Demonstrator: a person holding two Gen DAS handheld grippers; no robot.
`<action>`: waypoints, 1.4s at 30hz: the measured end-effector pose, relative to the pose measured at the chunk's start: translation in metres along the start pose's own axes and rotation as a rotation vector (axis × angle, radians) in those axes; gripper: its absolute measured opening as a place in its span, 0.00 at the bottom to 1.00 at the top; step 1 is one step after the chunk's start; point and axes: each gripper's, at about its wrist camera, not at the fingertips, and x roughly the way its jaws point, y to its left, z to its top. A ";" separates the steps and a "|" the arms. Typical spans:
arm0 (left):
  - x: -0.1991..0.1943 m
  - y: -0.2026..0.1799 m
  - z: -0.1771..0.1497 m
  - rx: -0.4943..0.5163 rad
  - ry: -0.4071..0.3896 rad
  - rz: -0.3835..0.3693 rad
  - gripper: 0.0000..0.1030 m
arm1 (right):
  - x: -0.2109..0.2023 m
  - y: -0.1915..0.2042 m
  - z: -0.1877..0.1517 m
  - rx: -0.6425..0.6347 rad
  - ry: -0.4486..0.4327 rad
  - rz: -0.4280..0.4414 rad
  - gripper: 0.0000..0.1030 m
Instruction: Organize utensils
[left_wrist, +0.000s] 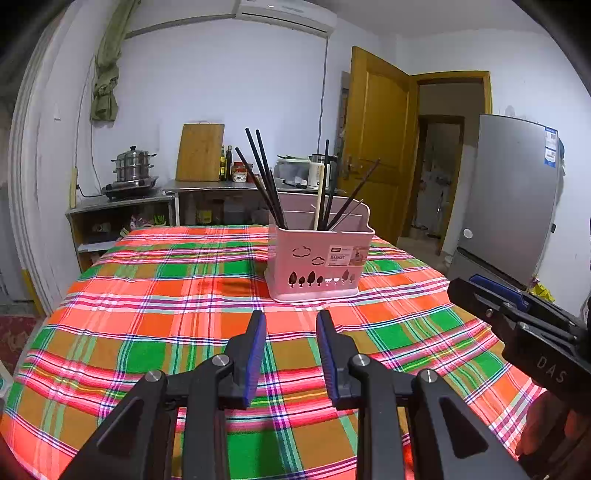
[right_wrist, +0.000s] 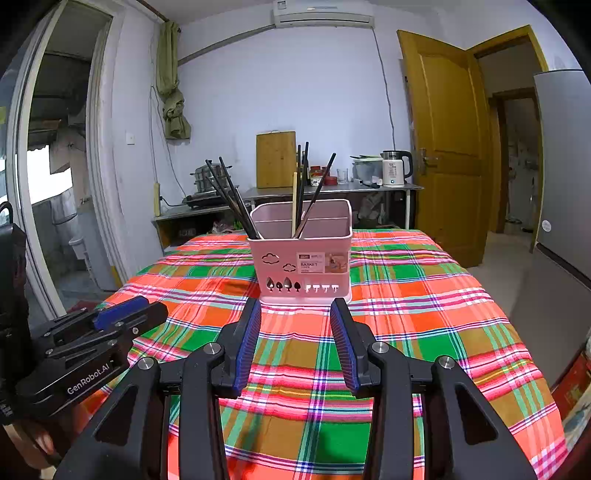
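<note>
A pink basket (right_wrist: 300, 258) holding dark chopsticks (right_wrist: 236, 201) and one pale stick (right_wrist: 294, 203) stands on the plaid-covered desk (right_wrist: 406, 314). Left tongs (left_wrist: 291, 325) and right tongs (right_wrist: 295, 314) hover just before it, both spread and empty

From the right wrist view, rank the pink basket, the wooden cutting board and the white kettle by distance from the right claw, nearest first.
1. pink basket: on the plaid table, straight ahead of the right claw, which is open and empty.
2. and 3. white kettle and wooden cutting board: both far back on the counter, kettle to the right, board leaning on the wall just left of centre. Too close to call.
</note>
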 end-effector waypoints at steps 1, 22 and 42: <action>0.000 0.000 0.000 -0.002 0.001 0.002 0.27 | 0.000 0.000 0.000 0.001 0.001 0.000 0.39; -0.001 -0.003 -0.003 0.001 0.016 0.008 0.27 | 0.001 0.004 0.000 0.002 0.011 0.000 0.39; -0.003 -0.010 -0.003 0.034 0.011 0.016 0.27 | 0.001 0.003 -0.001 -0.001 0.013 0.001 0.39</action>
